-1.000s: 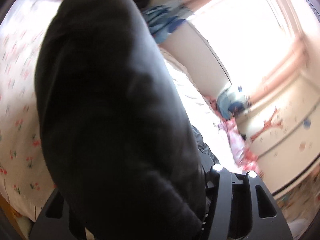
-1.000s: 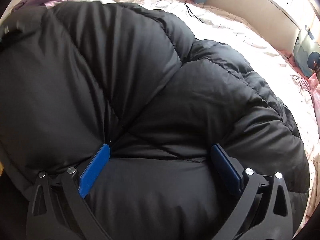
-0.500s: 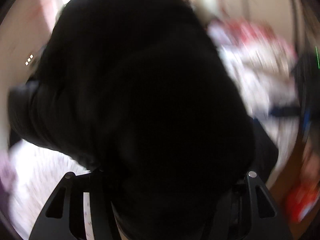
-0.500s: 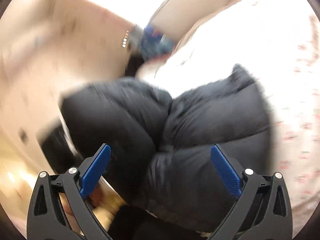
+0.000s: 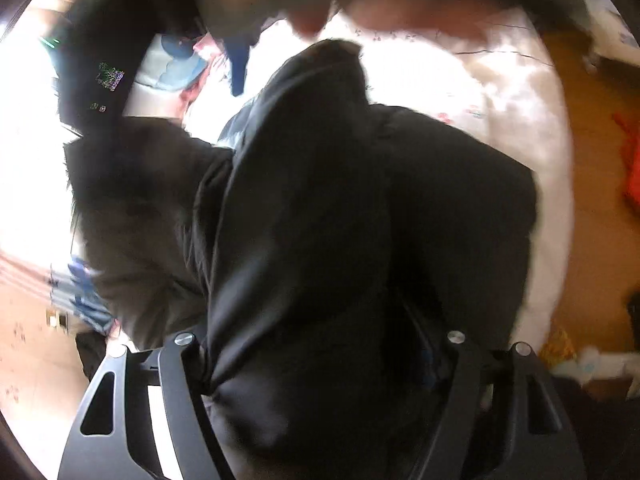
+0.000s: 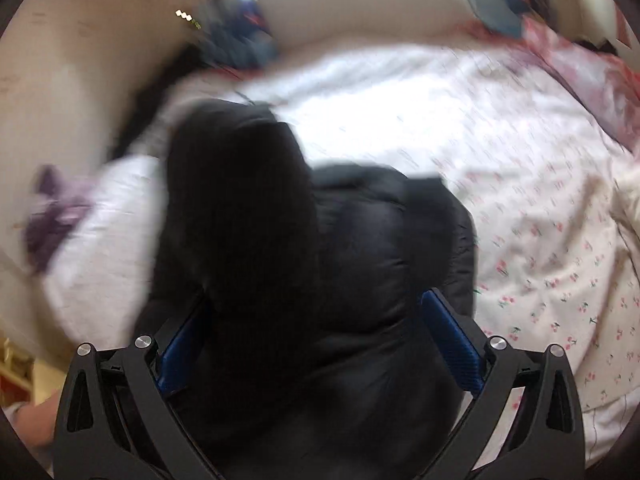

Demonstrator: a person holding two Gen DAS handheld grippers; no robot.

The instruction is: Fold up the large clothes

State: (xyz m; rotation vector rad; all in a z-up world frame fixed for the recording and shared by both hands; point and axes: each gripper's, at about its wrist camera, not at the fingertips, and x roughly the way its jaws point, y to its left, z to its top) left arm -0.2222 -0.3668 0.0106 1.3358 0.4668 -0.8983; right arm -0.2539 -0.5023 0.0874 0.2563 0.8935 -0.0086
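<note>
A big black puffer jacket (image 5: pixel 344 240) fills the middle of the left wrist view, with a grey fur hood trim (image 5: pixel 136 208) at its left. My left gripper (image 5: pixel 316 360) is shut on a thick bunch of the jacket; its pads are buried in the fabric. In the right wrist view the same jacket (image 6: pixel 320 280) hangs between my right gripper's (image 6: pixel 320 340) blue pads (image 6: pixel 452 340), which press into its bulk. The jacket is held up over the bed. Both views are motion-blurred.
A white bedsheet with small pink flowers (image 6: pixel 540 240) lies below. A beige headboard (image 6: pixel 360 12) and blue cushions (image 6: pixel 248 40) are at the far side. Purple cloth (image 6: pixel 52 216) lies at the bed's left. Wooden floor (image 5: pixel 592 160) with a red item (image 5: pixel 632 160) shows right.
Both grippers have lifted and swung round with the jacket. It lay spread on the bed a second ago and now hangs bunched above the sheet.
</note>
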